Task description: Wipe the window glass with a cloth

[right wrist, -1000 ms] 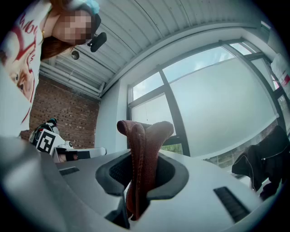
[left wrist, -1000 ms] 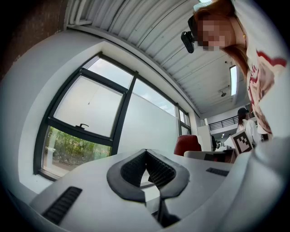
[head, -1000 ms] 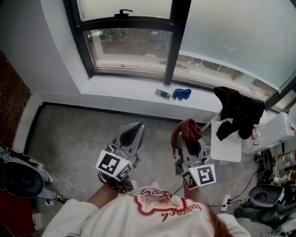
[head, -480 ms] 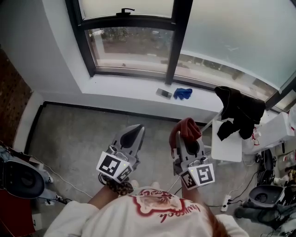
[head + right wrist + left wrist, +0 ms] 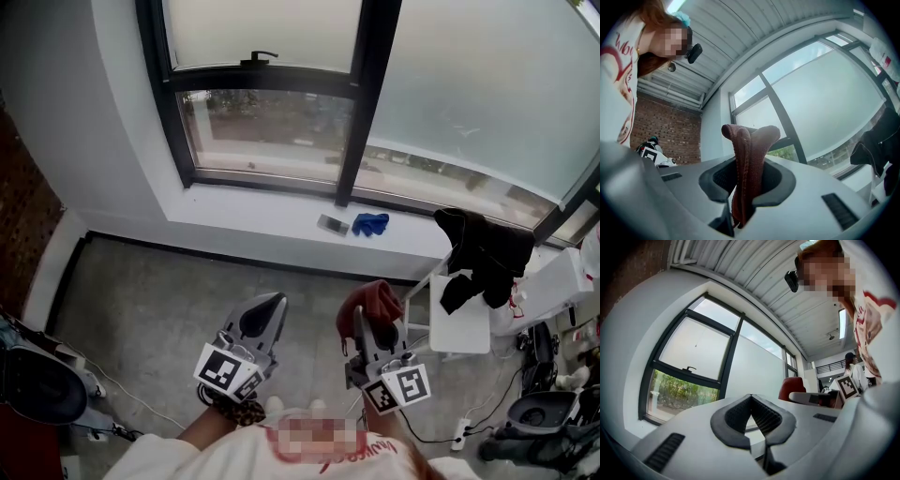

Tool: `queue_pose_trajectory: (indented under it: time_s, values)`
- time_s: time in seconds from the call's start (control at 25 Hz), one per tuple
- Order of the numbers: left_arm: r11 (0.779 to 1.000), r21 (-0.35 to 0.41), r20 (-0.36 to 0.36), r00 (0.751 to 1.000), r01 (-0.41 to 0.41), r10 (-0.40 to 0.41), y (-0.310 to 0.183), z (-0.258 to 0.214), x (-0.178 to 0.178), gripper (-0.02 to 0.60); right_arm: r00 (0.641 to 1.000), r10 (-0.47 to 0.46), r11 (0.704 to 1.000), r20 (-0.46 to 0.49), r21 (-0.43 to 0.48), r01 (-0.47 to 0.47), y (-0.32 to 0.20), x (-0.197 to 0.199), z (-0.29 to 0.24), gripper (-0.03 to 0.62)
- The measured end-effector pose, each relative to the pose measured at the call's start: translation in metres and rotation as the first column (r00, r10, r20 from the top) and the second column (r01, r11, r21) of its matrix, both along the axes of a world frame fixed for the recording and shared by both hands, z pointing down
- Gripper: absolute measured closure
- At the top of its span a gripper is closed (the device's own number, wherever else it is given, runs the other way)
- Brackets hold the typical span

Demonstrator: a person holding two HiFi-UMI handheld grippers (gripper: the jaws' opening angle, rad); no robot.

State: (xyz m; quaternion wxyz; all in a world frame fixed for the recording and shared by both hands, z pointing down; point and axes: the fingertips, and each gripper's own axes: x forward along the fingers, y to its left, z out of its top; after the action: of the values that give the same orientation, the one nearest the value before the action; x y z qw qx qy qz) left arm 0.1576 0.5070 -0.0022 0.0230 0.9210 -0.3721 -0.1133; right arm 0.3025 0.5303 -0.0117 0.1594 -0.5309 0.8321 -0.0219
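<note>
We have the dark red cloth (image 5: 746, 145) pinched in our right gripper (image 5: 373, 323), its jaws closed on the folds and a bunch standing above the tips. Just to that gripper's left, our left gripper (image 5: 751, 414) has its jaws pressed together on nothing. The window glass (image 5: 469, 84) lies ahead of and above both tips, well apart from the cloth. Over the last second more glass has come into the head view and both grippers sit lower in it, with the grip unchanged. We judge we are still lining up and wiping has not begun.
</note>
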Motion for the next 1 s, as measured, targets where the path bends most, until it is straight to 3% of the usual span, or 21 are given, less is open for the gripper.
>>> queue_pose_trajectory:
  time_s: [0.32,0.56,0.8,1.0]
  values:
    - [0.999,-0.028,-0.024,0.999,-0.043,0.042,-0.016,0.007,-0.034,0.563,1.0,0.009,0.999,-0.026,0.051,-0.008,0.001,-0.042,-0.001,0.502]
    - [0.998,0.002,0.004,0.998,-0.069,0.069,-0.046,0.013,-0.03,0.563,1.0,0.0,0.999,-0.03,0.04,0.001,-0.028,-0.049,0.005,0.502]
    - [0.998,0.001,0.024,0.998,-0.063,0.063,-0.125,0.024,-0.013,0.563,1.0,-0.005,0.998,-0.025,0.055,0.006,-0.112,-0.037,0.013,0.502]
    - [0.999,0.033,0.004,0.999,-0.032,0.032,-0.236,0.02,0.01,0.563,1.0,-0.013,0.999,-0.002,0.041,0.013,-0.228,-0.007,0.022,0.502]
